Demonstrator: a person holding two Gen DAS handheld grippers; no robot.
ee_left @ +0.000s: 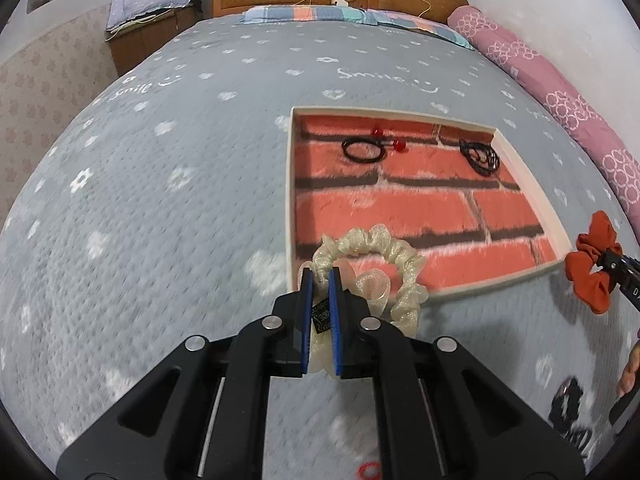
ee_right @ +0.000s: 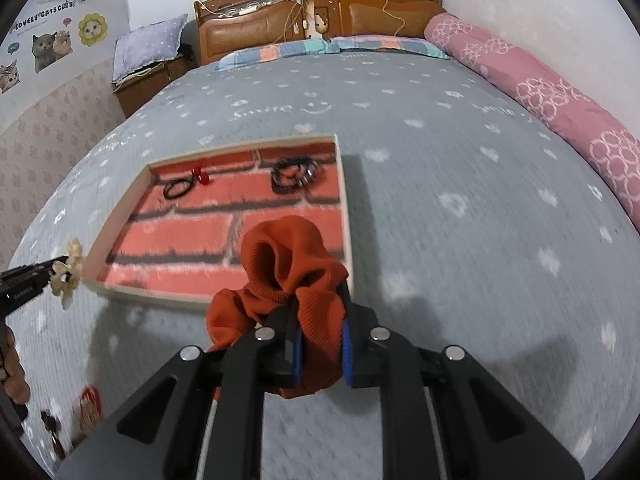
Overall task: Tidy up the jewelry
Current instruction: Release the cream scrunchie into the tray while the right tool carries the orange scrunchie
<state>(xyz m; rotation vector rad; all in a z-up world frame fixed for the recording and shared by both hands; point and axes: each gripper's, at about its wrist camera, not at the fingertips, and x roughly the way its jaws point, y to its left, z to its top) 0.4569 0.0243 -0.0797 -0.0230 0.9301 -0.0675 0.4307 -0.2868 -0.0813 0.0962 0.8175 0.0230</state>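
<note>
**Two scrunchies held at the tray's near edge**

While both grippers hang over the grey bedspread, each one pinches a hair scrunchie close to the shallow tray lying on the bed. The left gripper has its blue pads pressed against a cream scrunchie; the ring stands nearly upright, its open loop arching away from the pads to the right over the tray's near left corner, and a small dark tag on it shows between the jaws. The right gripper is clamped on an orange scrunchie, which is bunched into a lump rising forward from the pads, its folded opening facing the camera, in front of the tray's near right corner. I cannot tell whether either scrunchie touches the tray.

The tray has pale walls and a floor printed like red bricks. Two things lie in it, both near the far wall and well apart: a black hair tie with red beads on the left, and a dark coiled bracelet on the right. The near half of the floor is bare.

Past the bed stand a wooden headboard and a rolled pink quilt along the right side.
</note>
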